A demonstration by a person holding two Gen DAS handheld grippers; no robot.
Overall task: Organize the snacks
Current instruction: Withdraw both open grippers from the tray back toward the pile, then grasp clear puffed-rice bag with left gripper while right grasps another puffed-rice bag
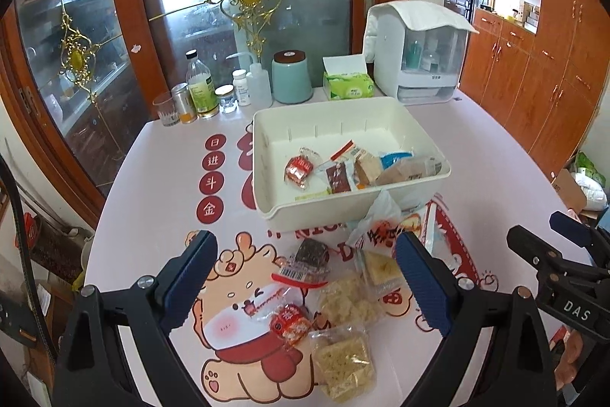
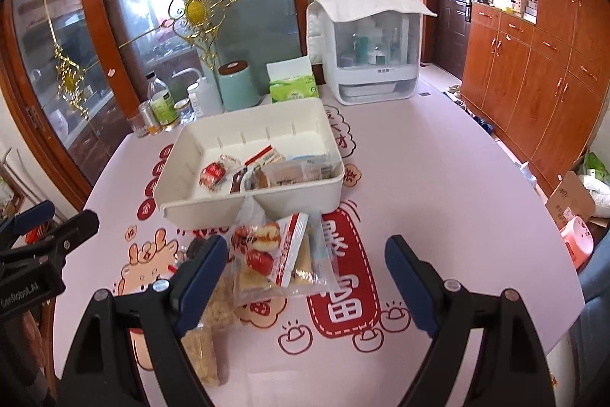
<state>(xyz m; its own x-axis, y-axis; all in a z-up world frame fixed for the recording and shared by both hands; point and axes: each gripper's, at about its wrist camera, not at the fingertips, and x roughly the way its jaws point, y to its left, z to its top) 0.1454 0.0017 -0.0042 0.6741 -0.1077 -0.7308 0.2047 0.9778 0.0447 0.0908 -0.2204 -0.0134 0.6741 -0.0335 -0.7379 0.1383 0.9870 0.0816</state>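
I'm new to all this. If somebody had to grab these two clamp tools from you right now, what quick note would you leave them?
Left gripper: open, empty, over the loose snack packets.
Right gripper: open, empty, by the clear bag of red-and-white sweets.
The cream rectangular plastic bin on the pink tablecloth already holds several packets.
Left to do: move the loose packets in front of the bin into it.

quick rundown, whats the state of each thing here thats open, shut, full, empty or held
left gripper: jaws open, holding nothing
right gripper: jaws open, holding nothing
white bin: partly filled with snacks
loose snacks: lying on the table, not yet in the bin
tissue box: open, a tissue sticking up
teal canister: lid on
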